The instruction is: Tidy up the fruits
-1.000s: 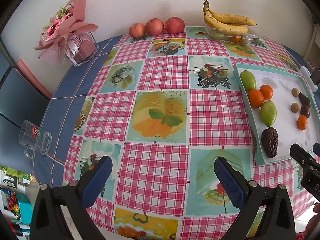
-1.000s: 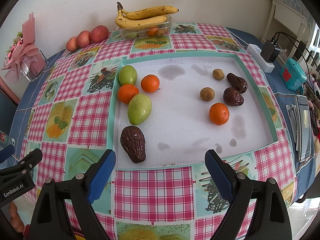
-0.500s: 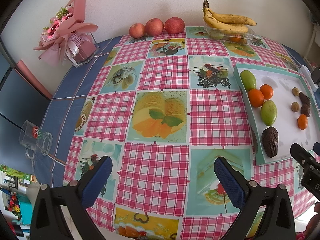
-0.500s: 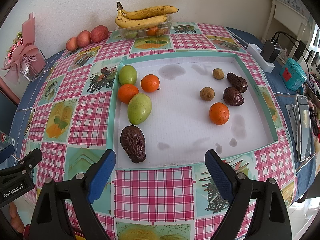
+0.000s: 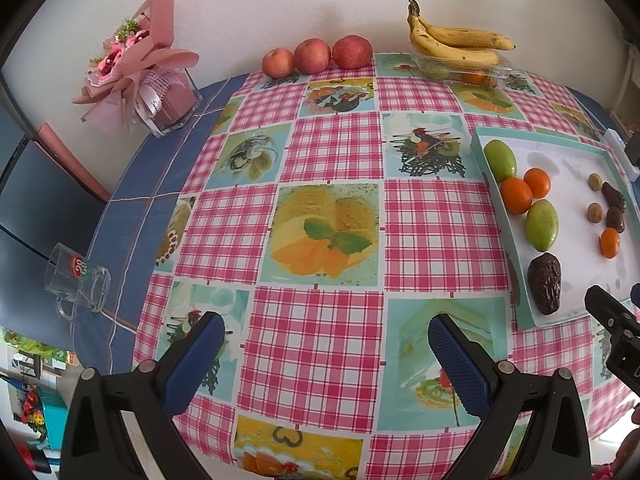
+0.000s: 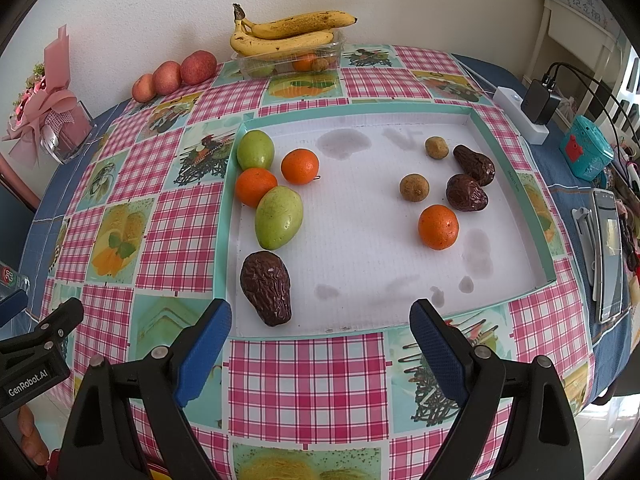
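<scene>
Nearest, both grippers hanging released over the checked cloth (image 5: 320, 340), nothing between the blue pads: left gripper (image 5: 326, 344) over bare cloth left of the tray, right gripper (image 6: 320, 332) at the tray's near rim. Inside the white tray (image 6: 360, 326), near to far: on the left a dark date (image 6: 266, 287), a green fruit (image 6: 279, 217), two oranges (image 6: 256, 186) and another green fruit (image 6: 255, 150); on the right an orange (image 6: 438, 226), two dates (image 6: 466, 192) and two small brown fruits (image 6: 414, 187). Farthest, by the wall, bananas (image 6: 288, 34) on a clear box and three apples (image 6: 172, 76).
</scene>
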Motion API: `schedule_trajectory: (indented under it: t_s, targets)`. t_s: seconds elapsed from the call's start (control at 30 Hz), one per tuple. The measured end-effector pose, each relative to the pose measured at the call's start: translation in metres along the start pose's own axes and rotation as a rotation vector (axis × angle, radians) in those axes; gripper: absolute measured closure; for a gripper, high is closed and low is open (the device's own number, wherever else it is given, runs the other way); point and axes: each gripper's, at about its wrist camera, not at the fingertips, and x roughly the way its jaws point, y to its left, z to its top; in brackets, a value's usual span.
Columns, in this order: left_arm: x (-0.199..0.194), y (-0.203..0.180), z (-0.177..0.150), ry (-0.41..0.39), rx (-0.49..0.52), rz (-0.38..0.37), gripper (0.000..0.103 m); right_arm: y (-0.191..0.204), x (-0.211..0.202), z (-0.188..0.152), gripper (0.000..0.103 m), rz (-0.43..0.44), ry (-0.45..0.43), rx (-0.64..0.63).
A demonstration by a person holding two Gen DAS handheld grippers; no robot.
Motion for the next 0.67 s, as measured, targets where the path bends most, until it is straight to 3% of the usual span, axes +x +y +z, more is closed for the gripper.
schedule_trajectory:
  t_s: [0.67]
  targets:
    - [0.0003,-0.001,-0.0012,-0.001,0.014,0.007,0.0,-0.0002,-0.0001,0.0002,0.012,0.001,0.001,-0.002]
